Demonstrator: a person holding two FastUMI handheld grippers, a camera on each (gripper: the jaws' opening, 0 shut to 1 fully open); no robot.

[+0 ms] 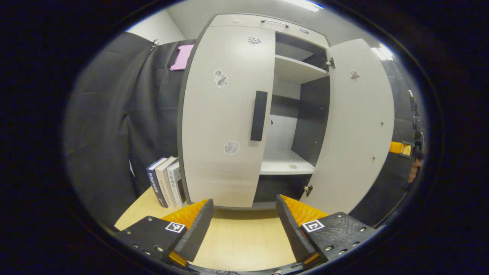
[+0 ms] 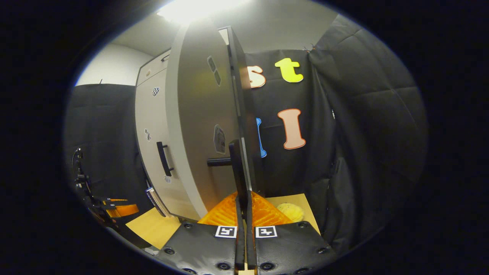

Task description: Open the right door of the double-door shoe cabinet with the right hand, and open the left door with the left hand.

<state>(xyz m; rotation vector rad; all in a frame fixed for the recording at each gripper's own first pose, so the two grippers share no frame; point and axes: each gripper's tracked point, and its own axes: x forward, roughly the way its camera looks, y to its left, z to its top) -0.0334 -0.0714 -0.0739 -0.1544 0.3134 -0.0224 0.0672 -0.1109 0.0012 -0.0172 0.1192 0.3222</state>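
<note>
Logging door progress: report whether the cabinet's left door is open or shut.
Shut. The left door lies flat across its half; beside it the right door is swung out, baring shelves.

Left gripper view: low over the table (image 1: 237, 236), set back, facing the shoe cabinet (image 1: 244, 114) head-on, slightly upward. Right gripper view: very close, at the free edge of the open right door (image 2: 198, 126), looking along its face, upward, toward the booth wall. Shared: right door (image 1: 355, 126), closed left door (image 1: 225, 114) (image 2: 153, 130), books (image 1: 166, 181) (image 2: 156, 201).
</note>
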